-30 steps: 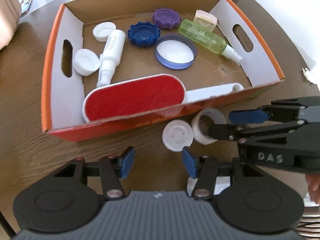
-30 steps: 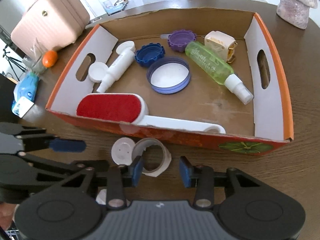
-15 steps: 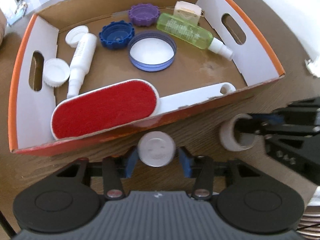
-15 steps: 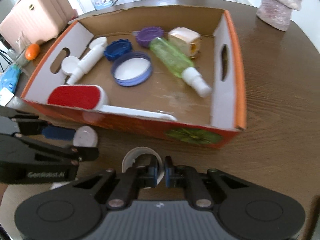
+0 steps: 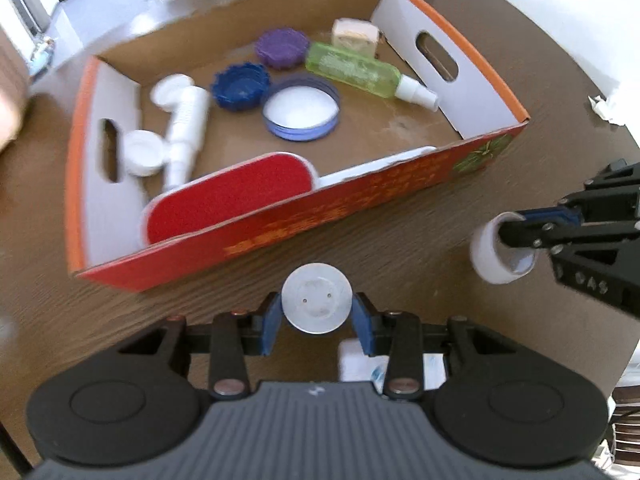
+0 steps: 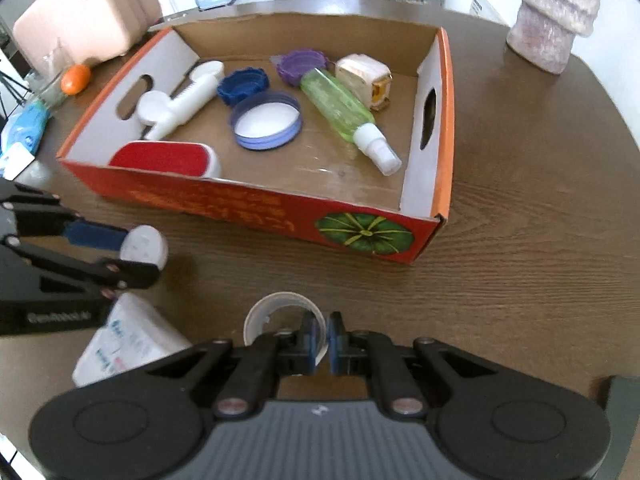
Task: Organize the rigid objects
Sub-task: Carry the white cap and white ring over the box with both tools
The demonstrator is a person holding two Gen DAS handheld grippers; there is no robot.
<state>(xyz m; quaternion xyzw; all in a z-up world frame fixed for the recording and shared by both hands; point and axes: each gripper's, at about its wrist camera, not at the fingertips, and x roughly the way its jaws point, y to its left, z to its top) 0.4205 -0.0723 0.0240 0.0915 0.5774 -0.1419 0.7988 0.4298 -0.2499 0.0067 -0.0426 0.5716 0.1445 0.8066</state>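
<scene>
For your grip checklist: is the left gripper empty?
No, the left gripper is shut on a white cap.

Your left gripper [image 5: 317,316] sits near the table's front edge, its blue pads [image 5: 271,320] closed on either side of a white round lid [image 5: 317,303]. Your right gripper [image 6: 320,338] is off to its right, fingers nearly together and pinching the wall of a white tape ring [image 6: 280,312].

A pink suitcase [image 6: 78,20] stands beyond the wooden table [image 6: 540,216], with an orange [image 6: 75,78] beside it. A pinkish ridged vase [image 6: 556,12] sits at the far right, and a tissue pack [image 6: 124,344] lies nearby.
</scene>
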